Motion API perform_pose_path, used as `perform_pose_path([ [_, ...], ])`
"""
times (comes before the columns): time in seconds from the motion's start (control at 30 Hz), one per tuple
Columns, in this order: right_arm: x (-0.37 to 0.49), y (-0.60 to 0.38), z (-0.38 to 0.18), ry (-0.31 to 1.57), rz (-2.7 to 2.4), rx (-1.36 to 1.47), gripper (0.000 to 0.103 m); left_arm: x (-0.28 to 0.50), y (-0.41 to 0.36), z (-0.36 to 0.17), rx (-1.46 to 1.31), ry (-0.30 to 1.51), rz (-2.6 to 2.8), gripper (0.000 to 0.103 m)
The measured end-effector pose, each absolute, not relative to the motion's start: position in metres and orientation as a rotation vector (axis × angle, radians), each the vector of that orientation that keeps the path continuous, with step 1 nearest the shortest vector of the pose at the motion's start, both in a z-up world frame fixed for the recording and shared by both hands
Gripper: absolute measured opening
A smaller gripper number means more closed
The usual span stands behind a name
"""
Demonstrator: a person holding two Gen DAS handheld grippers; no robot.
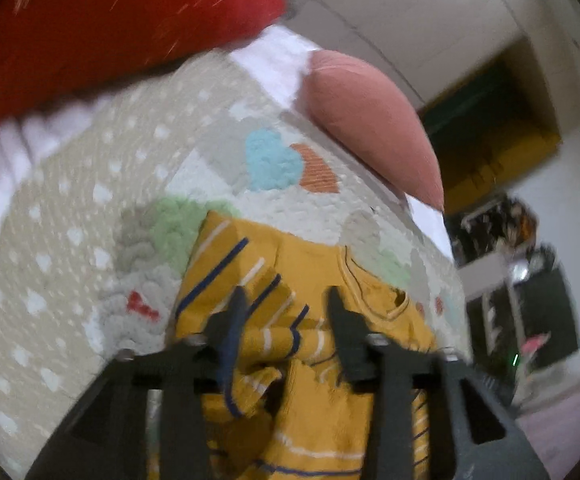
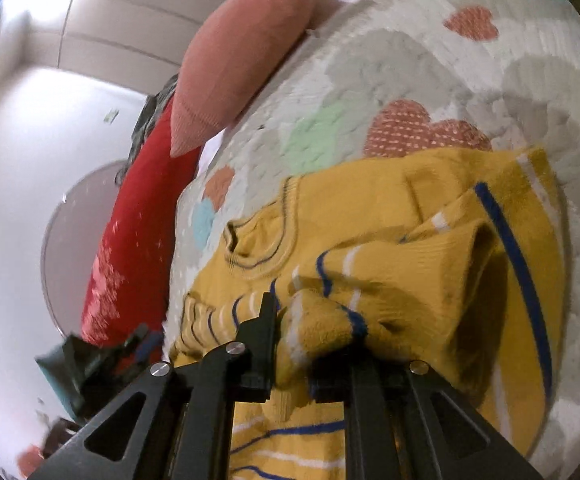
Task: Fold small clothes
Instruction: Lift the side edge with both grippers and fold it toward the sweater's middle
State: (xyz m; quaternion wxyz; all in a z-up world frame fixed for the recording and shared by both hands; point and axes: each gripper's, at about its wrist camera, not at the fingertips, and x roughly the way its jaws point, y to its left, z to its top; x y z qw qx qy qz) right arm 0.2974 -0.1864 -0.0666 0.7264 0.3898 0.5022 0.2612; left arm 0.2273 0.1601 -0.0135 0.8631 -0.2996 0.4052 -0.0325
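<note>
A small yellow sweater (image 1: 310, 272) with blue and white stripes lies crumpled on a patterned quilt (image 1: 89, 208). My left gripper (image 1: 285, 300) is open, its two fingers standing apart just above the sweater's striped sleeve area. In the right wrist view the sweater (image 2: 430, 220) lies bunched with its collar toward the left. My right gripper (image 2: 310, 320) has a bunched fold of the sweater's striped fabric between its fingers; the right finger is hidden by the cloth.
A pink cushion (image 1: 374, 128) and a red pillow (image 1: 109, 28) lie at the head of the bed; both show in the right wrist view, cushion (image 2: 241, 52), pillow (image 2: 133, 232). The left gripper (image 2: 101, 356) shows beside the bed edge. Furniture (image 1: 510, 280) stands beyond the bed.
</note>
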Motion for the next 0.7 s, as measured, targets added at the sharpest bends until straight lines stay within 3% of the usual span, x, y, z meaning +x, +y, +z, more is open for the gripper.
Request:
perform_pose_path([
  [0.07, 0.301, -0.188, -0.071, 1.110, 0.592, 0.882, 0.014, 0.217, 0.148, -0.005, -0.495, 0.835, -0.088, 0.064],
  [0.27, 0.291, -0.190, -0.065, 1.089, 0.603, 0.860, 0.030, 0.204, 0.097, -0.021, -0.138, 0.924, -0.158, 0.067],
  [0.3, 0.288, -0.190, -0.062, 1.081, 0.599, 0.847, 0.030, 0.205, 0.085, -0.030, -0.075, 0.962, -0.150, 0.062],
  [0.33, 0.286, -0.188, -0.060, 1.076, 0.596, 0.830, 0.030, 0.206, 0.079, -0.037, -0.036, 0.988, -0.132, 0.024],
  [0.37, 0.284, -0.186, -0.056, 1.069, 0.596, 0.792, 0.030, 0.206, 0.075, -0.042, -0.008, 1.010, -0.113, 0.006],
  [0.4, 0.281, -0.183, -0.051, 1.065, 0.601, 0.736, 0.026, 0.204, 0.075, -0.044, -0.024, 1.019, -0.117, 0.006],
  [0.43, 0.279, -0.180, -0.046, 1.061, 0.603, 0.689, 0.015, 0.201, 0.076, -0.041, -0.041, 1.003, -0.113, 0.006],
  [0.47, 0.274, -0.178, -0.038, 1.047, 0.605, 0.634, 0.012, 0.198, 0.079, -0.037, -0.059, 0.986, -0.109, 0.005],
  [0.7, 0.273, -0.190, -0.006, 0.969, 0.664, 0.649, 0.012, 0.222, 0.119, 0.008, -0.263, 0.868, -0.017, 0.005],
])
